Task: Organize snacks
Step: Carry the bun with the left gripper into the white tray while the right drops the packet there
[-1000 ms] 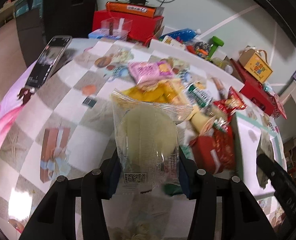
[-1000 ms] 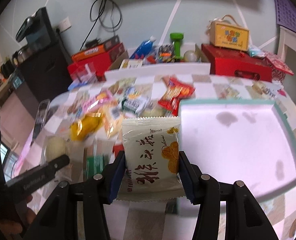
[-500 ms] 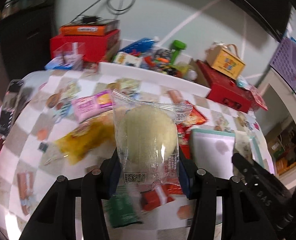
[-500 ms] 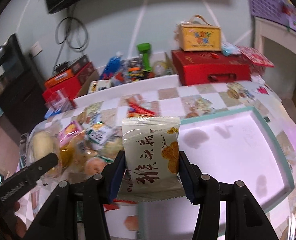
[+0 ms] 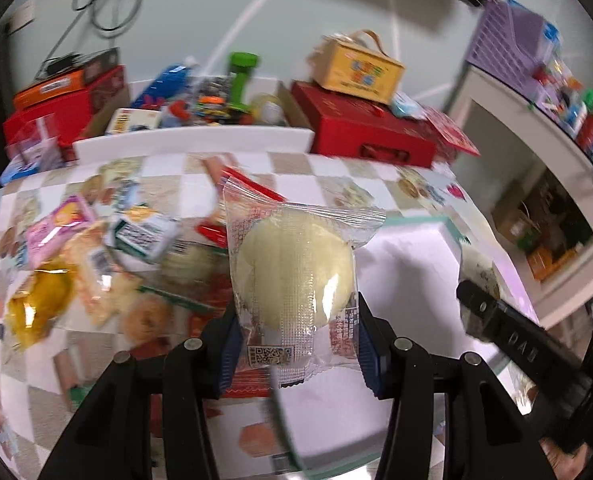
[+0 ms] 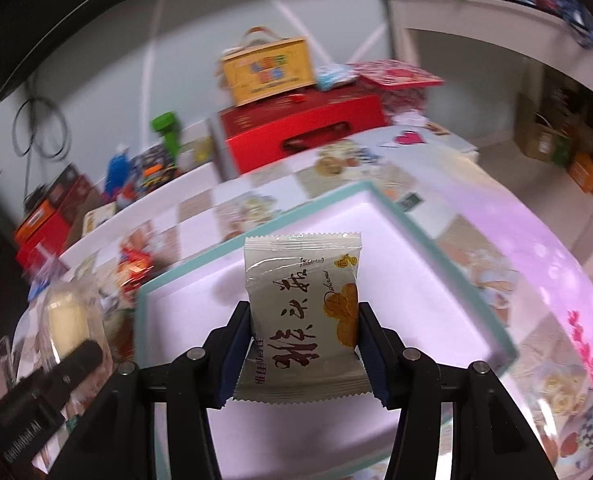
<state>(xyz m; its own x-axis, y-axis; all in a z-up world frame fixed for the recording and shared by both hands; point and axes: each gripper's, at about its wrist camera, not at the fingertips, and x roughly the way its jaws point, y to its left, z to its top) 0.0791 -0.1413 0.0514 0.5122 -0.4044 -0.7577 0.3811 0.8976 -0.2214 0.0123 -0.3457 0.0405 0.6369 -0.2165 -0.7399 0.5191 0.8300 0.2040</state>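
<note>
Placement should go gently: right tongs [image 6: 304, 354] clamp the cracker pack [image 6: 302, 312], left tongs [image 5: 296, 344] clamp the bun [image 5: 294, 276]; lower both into the tray [image 6: 448, 236] beneath before releasing.

Left gripper [image 5: 296, 344]: matt black plastic with bright metal pins, clamped on a bun packet [image 5: 296, 276] of clear, glossy, crinkled film. Right gripper [image 6: 304, 356]: same finish, clamped on a biscuit packet [image 6: 302, 312] of smooth, satin, opaque film. Bench [image 6: 536, 264]: glossy printed covering. Tray [image 6: 424, 292]: smooth white inside, teal rim. Far red box [image 6: 296, 128]: smooth card.
</note>
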